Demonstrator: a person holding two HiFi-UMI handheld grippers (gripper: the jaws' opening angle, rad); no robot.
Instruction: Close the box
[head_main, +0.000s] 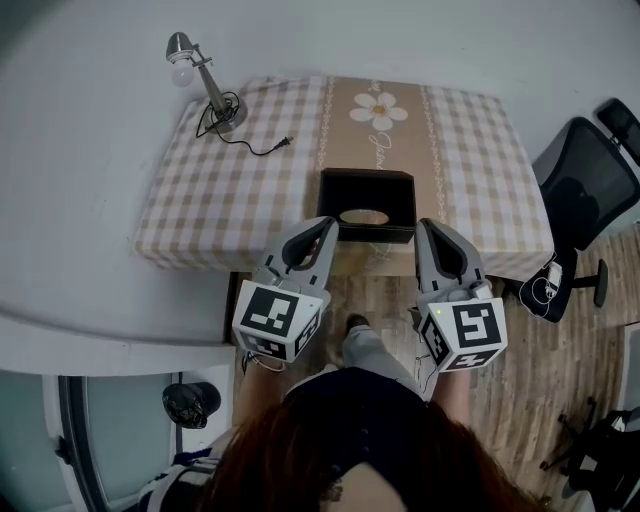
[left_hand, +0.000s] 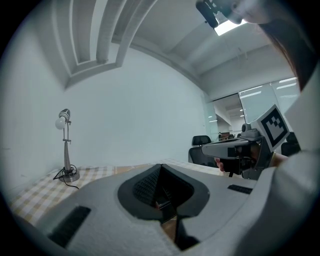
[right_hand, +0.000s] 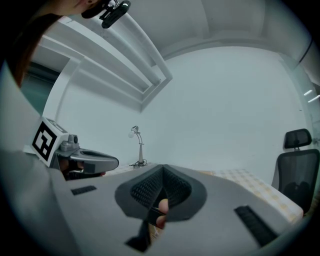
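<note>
The box (head_main: 366, 205) sits on the table (head_main: 230, 190), open side up. The left gripper (head_main: 322, 232) is at the box's near left corner and the right gripper (head_main: 428, 232) at its near right corner. Both sets of jaws are clenched tip to tip, grasping nothing. A lamp (head_main: 205, 85) stands beyond the box, to its left.

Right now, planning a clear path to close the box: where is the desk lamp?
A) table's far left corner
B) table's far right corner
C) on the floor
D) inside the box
A: the lamp stands at the far left corner of the table, apart from the black box.
</note>
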